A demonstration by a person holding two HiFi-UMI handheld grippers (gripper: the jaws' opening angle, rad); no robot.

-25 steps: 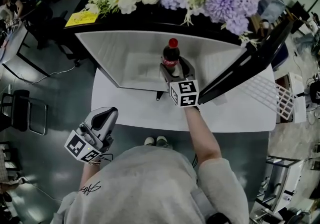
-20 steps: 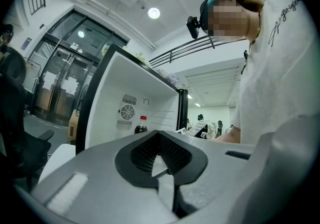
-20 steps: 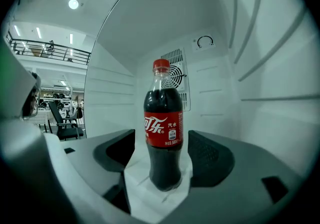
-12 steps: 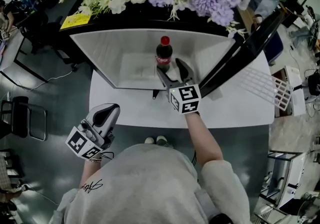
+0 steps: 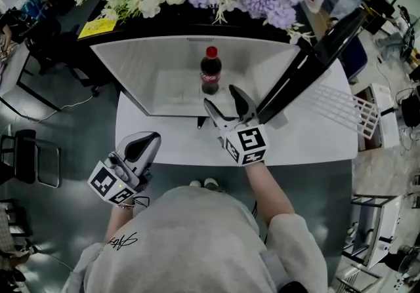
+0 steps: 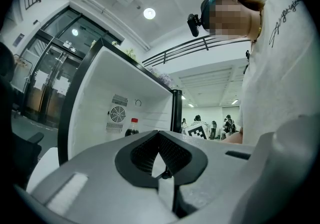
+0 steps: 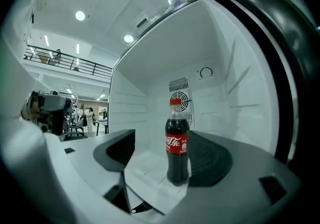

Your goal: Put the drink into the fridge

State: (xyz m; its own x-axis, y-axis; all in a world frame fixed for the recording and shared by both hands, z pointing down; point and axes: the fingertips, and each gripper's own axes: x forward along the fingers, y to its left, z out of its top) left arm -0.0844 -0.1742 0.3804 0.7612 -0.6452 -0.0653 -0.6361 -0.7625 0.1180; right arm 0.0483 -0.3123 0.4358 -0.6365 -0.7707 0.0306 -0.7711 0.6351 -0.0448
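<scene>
My right gripper (image 5: 220,96) has its jaws spread and holds nothing. The drink (image 5: 209,72) stands upright just ahead of them, inside the fridge (image 5: 131,69). The left gripper (image 5: 144,143), jaws pressed together, hangs well apart, so the right is nearer.

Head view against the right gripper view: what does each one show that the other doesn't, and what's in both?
Only the head view shows the white table under the fridge, the wire shelf lying on it, and the marker cube on the right tool. Only the right gripper view shows the fan vent and round dial on the fridge's back wall. Both show the cola bottle standing upright inside the fridge, the open black door, and the right tool's jaws apart, clear of the bottle.
</scene>
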